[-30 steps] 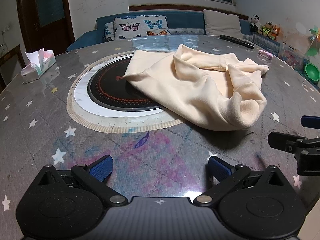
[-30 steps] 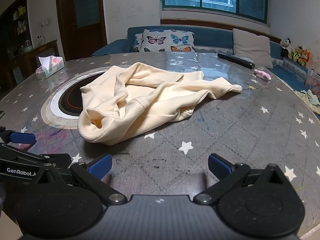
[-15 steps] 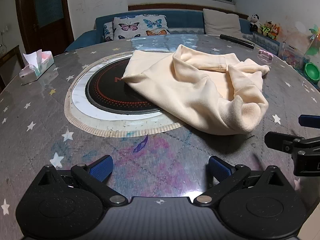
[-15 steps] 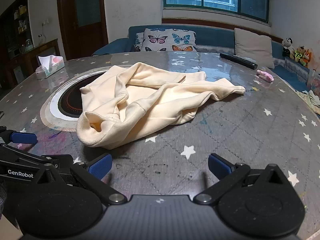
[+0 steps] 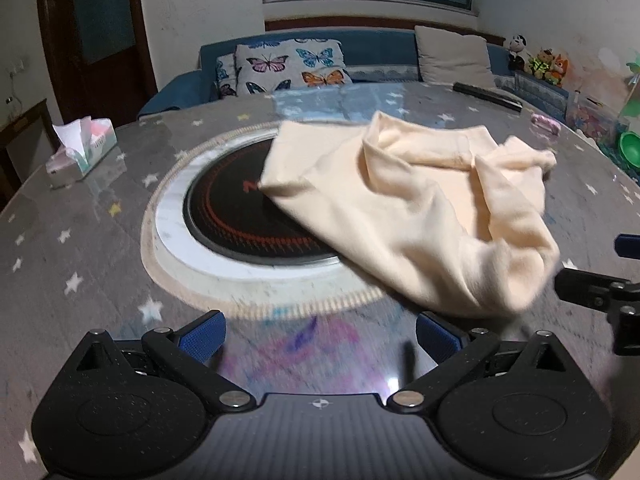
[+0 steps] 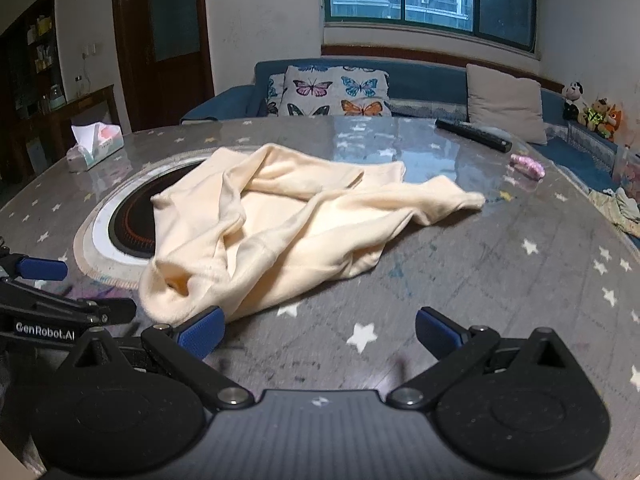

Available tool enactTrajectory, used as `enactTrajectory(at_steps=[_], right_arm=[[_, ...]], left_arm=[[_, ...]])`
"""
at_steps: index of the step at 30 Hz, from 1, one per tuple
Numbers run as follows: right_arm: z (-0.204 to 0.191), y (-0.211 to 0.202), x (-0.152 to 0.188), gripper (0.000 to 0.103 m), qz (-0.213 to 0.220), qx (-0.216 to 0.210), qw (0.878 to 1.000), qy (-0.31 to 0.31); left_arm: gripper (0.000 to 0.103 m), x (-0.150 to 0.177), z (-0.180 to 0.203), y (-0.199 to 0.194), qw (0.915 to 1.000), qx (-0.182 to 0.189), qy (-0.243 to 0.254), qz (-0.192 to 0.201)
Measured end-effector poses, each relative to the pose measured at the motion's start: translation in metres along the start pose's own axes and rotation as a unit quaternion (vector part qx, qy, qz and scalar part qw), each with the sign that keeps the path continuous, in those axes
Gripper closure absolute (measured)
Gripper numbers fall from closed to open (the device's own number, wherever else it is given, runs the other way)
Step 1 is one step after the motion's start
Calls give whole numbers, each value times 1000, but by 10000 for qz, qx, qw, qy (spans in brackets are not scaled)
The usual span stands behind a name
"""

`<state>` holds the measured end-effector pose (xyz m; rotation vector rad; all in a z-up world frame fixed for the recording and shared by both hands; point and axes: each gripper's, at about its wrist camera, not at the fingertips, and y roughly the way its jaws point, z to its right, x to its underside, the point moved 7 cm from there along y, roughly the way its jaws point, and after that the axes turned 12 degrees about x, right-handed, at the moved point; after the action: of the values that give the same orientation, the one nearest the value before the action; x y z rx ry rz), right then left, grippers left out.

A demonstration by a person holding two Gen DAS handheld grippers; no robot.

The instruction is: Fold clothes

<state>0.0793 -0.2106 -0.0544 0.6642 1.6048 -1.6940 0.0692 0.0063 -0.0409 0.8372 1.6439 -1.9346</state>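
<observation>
My left gripper (image 5: 320,330) and right gripper (image 6: 318,332) both have their blue-padded fingers spread wide, holding nothing; the right one's left pad sits just at the near edge of the cream garment (image 6: 288,224), though I cannot tell if it touches. The garment lies crumpled on the star-patterned table (image 6: 520,280), partly over the round black hotplate (image 5: 248,220). It looks soft, light and floppy, so I'd pinch the bunched near hem.

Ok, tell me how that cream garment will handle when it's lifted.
Likely floppy: the garment lies crumpled in soft folds and should sag from wherever it's pinched. It probably drapes unevenly, since a sleeve trails sideways. It looks thick and fleecy, so probably not slippery.
</observation>
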Motion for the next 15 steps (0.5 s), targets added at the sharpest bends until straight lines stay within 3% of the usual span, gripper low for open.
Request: enactTrajectory(at_steps=[5, 15], right_arm=[[10, 2, -22, 3, 122, -26, 9999, 108], [5, 46, -58, 23, -12, -198, 9997, 115]], left_arm=[[1, -28, -4, -1, 9998, 16, -6, 193], [23, -93, 5, 38, 9989, 71, 315, 337]])
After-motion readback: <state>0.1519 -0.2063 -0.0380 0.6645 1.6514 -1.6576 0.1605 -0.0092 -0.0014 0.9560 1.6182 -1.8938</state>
